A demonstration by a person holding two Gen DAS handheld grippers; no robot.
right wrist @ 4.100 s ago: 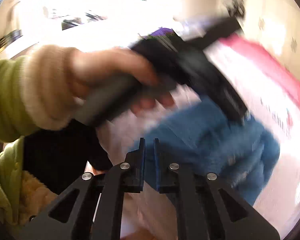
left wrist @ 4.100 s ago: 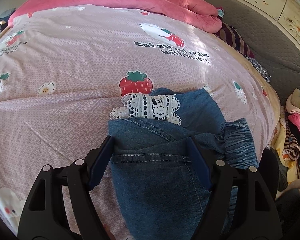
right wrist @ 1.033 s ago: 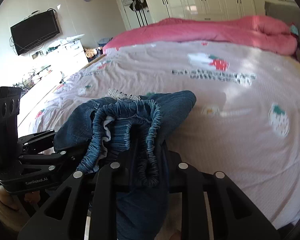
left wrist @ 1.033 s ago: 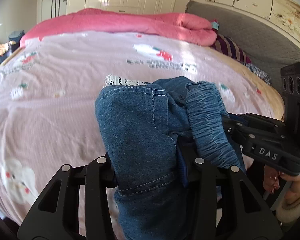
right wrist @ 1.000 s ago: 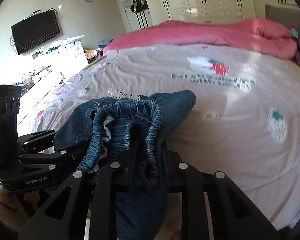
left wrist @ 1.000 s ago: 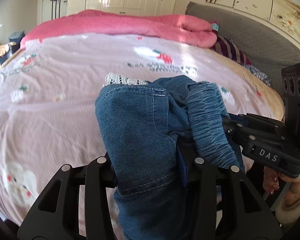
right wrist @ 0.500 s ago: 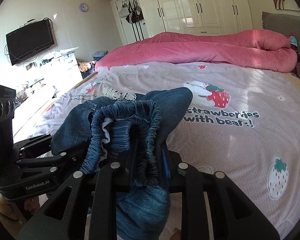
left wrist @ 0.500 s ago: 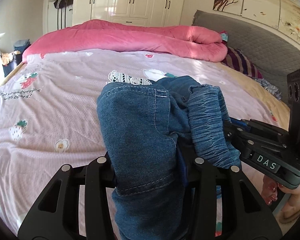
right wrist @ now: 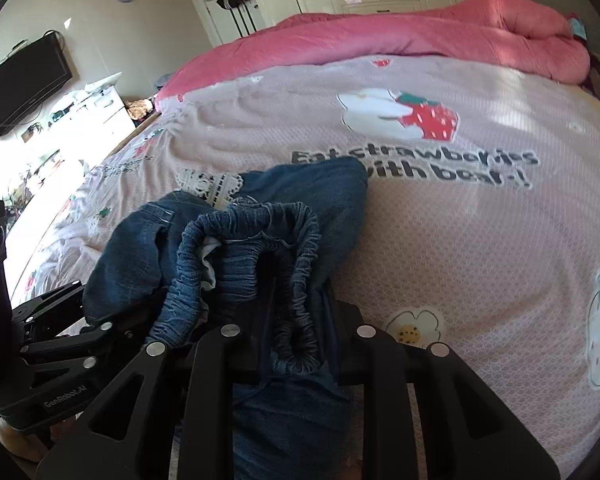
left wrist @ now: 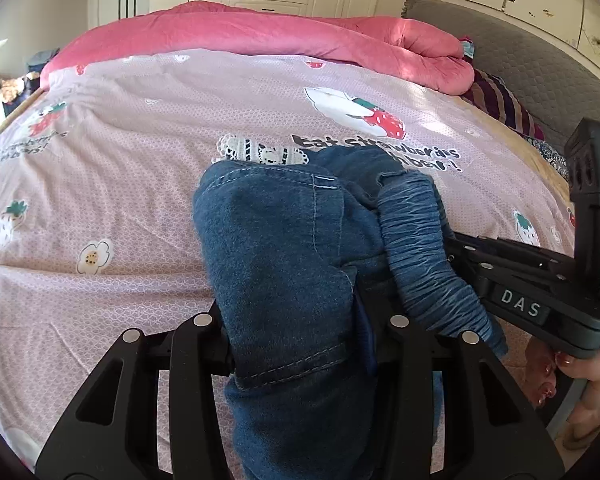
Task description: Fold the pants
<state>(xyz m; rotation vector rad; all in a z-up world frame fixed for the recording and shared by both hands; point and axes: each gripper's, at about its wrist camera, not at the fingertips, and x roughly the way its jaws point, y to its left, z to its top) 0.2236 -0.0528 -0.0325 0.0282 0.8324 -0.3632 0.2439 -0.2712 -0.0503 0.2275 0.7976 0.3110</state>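
Observation:
A pair of blue denim pants [left wrist: 284,256] with a gathered elastic waistband [left wrist: 424,256] and a white lace trim [left wrist: 260,150] is bunched up and held above the bed. My left gripper [left wrist: 300,320] is shut on a thick fold of the denim. My right gripper [right wrist: 296,320] is shut on the elastic waistband [right wrist: 260,240]. Each gripper shows in the other's view: the right one [left wrist: 532,292] at the right, the left one [right wrist: 48,344] at the lower left. The fingertips are hidden in the cloth.
The bed carries a pink strawberry-print sheet [left wrist: 140,152], also seen in the right wrist view [right wrist: 480,240]. A rolled pink quilt [left wrist: 260,36] lies along the far side. A grey headboard [left wrist: 540,76] and striped pillow [left wrist: 504,104] are at the right. A TV [right wrist: 24,84] hangs at the left.
Both grippers have tilted down and moved forward over the bed with the pants; the sheet's strawberry lettering now sits just beyond the bundle. Both grips are unchanged.

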